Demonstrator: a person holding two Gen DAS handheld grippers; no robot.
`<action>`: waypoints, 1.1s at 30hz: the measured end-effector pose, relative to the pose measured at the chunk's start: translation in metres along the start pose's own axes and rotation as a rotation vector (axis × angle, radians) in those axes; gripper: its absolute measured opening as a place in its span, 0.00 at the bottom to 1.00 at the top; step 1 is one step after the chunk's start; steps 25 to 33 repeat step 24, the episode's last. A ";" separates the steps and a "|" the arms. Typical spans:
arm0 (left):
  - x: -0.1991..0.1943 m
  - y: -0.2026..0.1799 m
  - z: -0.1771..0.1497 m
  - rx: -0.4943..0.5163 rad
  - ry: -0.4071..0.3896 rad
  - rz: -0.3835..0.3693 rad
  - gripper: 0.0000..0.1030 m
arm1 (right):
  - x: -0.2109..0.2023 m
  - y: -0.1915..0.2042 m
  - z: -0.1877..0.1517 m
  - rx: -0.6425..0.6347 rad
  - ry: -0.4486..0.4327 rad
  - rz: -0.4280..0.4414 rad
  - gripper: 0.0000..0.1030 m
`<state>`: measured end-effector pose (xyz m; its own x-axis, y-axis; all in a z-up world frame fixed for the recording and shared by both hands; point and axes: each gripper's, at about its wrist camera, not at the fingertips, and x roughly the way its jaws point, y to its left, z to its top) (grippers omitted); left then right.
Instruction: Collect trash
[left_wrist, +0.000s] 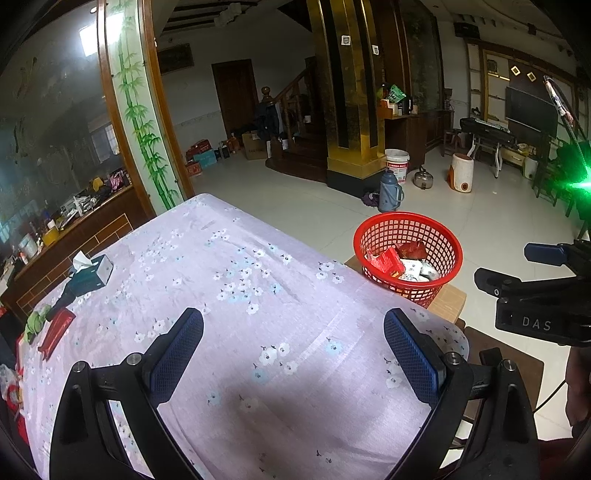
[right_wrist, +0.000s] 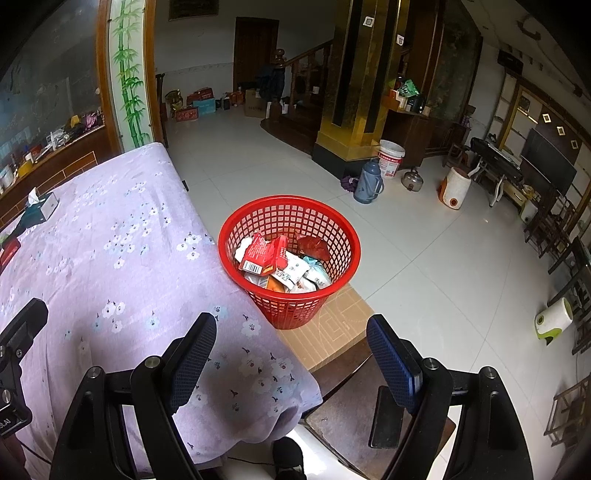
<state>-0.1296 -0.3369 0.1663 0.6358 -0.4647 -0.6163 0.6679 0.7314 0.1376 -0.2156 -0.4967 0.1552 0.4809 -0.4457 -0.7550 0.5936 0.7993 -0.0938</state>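
round red plastic lattice basket (right_wrist: 289, 258) of crumpled wrappers (right_wrist: 280, 267) (both claws, left claw (left_wrist: 293, 356) and right claw (right_wrist: 291, 363), spread, empty) beside floral tablecloth (left_wrist: 221, 280)

— Where does the left wrist camera sit?
— Low over the lilac-clothed desk (left_wrist: 240, 258), looking forward and down along its left hand-held gripper (left_wrist: 293, 358), the red basket (left_wrist: 408, 251) off to the right.

— And the right wrist camera?
— Above the desk's right corner, nearer the basket (right_wrist: 289, 258), facing the same room; both views share desk, basket and tiled floor (right_wrist: 424, 258)
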 end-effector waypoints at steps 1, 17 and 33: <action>0.000 0.000 -0.002 -0.006 0.003 -0.002 0.95 | 0.000 0.000 0.000 -0.002 0.002 0.001 0.84; -0.021 0.127 -0.086 -0.367 0.178 0.147 0.95 | 0.027 0.123 -0.012 -0.259 0.093 0.182 0.84; -0.050 0.220 -0.172 -0.585 0.296 0.320 0.95 | 0.034 0.223 -0.040 -0.406 0.135 0.322 0.84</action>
